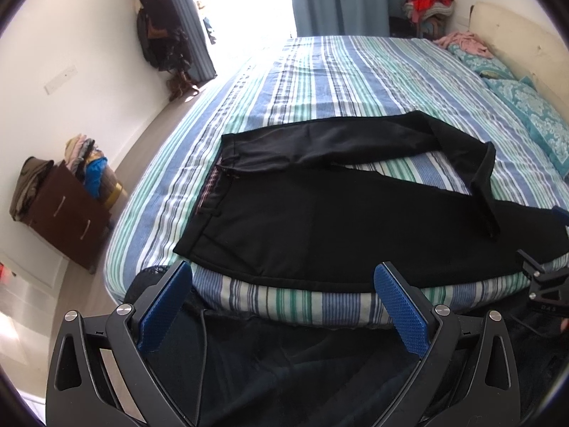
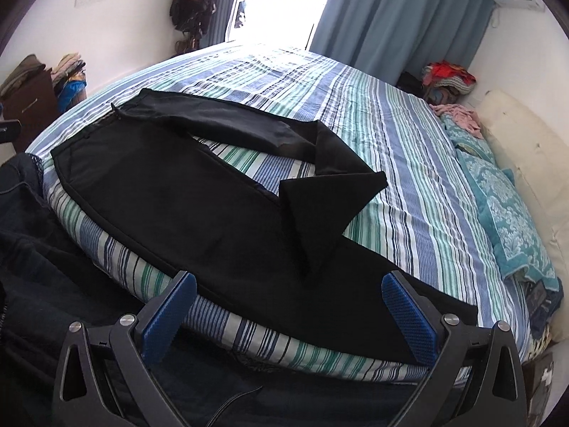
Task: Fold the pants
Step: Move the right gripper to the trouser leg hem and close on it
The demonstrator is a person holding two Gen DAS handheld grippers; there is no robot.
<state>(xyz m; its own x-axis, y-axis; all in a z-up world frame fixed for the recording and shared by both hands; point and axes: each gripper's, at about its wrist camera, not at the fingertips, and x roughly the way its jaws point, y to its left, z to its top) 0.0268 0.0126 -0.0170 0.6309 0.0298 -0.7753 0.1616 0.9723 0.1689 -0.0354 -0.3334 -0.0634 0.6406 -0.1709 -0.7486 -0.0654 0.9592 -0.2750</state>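
Black pants (image 1: 320,227) spread flat on striped bed (image 1: 355,71), waistband leftward, far leg doubled back over near leg. Left gripper (image 1: 282,306) wide open, empty, just short of near hem edge. Right gripper (image 2: 290,315) likewise agape, empty, above near leg.

Striped bedsheet (image 2: 373,135) in blue, green and white covers the bed, daylight pouring in through the gap between the blue curtains (image 2: 398,10). Teal patterned pillows (image 2: 505,206) line the cream headboard (image 2: 526,149), a pink garment (image 2: 458,114) crumpled beside them. A heap of red and mixed clothes (image 2: 448,78) sits in the far corner. Over on the left, a brown dresser (image 1: 67,210) with clothes piled on top, and dark bags (image 1: 156,21) hang on the wall.
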